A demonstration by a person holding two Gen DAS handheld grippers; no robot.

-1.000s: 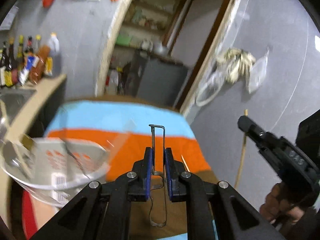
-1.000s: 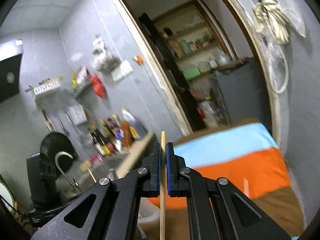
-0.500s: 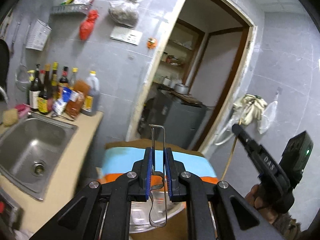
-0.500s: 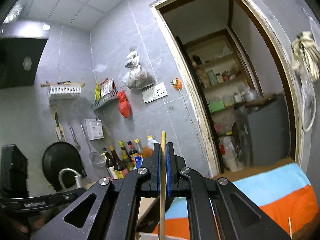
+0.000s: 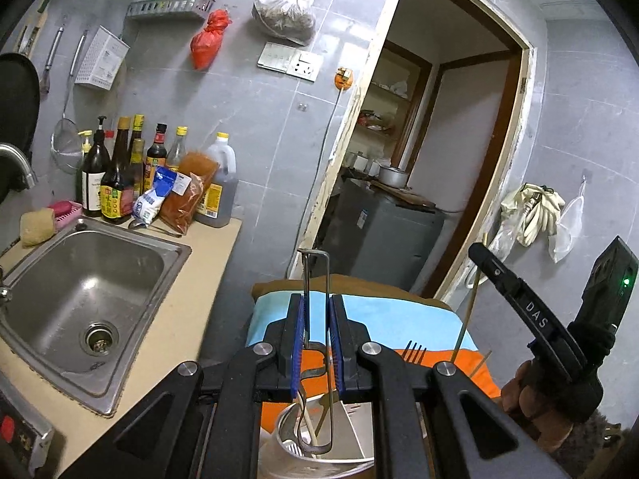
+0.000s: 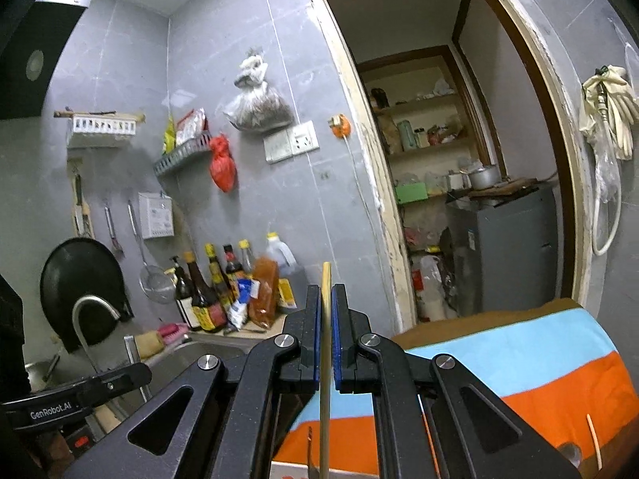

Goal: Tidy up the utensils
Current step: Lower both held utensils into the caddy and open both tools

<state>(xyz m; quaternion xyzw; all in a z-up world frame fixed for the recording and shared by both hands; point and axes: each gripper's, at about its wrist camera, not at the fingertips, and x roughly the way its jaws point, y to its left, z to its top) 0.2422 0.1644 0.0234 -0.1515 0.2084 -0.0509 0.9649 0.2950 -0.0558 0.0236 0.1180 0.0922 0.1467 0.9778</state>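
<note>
My left gripper (image 5: 316, 311) is shut on a thin metal wire utensil (image 5: 315, 275) that stands upright between the blue pads. Its lower end hangs over a metal cup (image 5: 319, 451) holding other utensils. My right gripper (image 6: 326, 307) is shut on a wooden chopstick (image 6: 326, 379), held upright. The right gripper also shows in the left wrist view (image 5: 477, 249), high at the right, with the chopstick (image 5: 467, 311) hanging below it. A fork (image 5: 415, 353) and another chopstick (image 6: 594, 445) lie on the striped cloth (image 6: 519, 351).
A steel sink (image 5: 76, 299) is set in the beige counter (image 5: 187, 319) at left. Sauce bottles (image 5: 120, 183) stand against the tiled wall. A tap (image 6: 92, 319) rises by the sink. An open doorway (image 6: 459, 159) leads to a pantry with a grey cabinet (image 5: 379, 231).
Both grippers have risen and tilted up, so the views now show the wall, sink and doorway instead of mostly the cloth. Both keep their hold.
</note>
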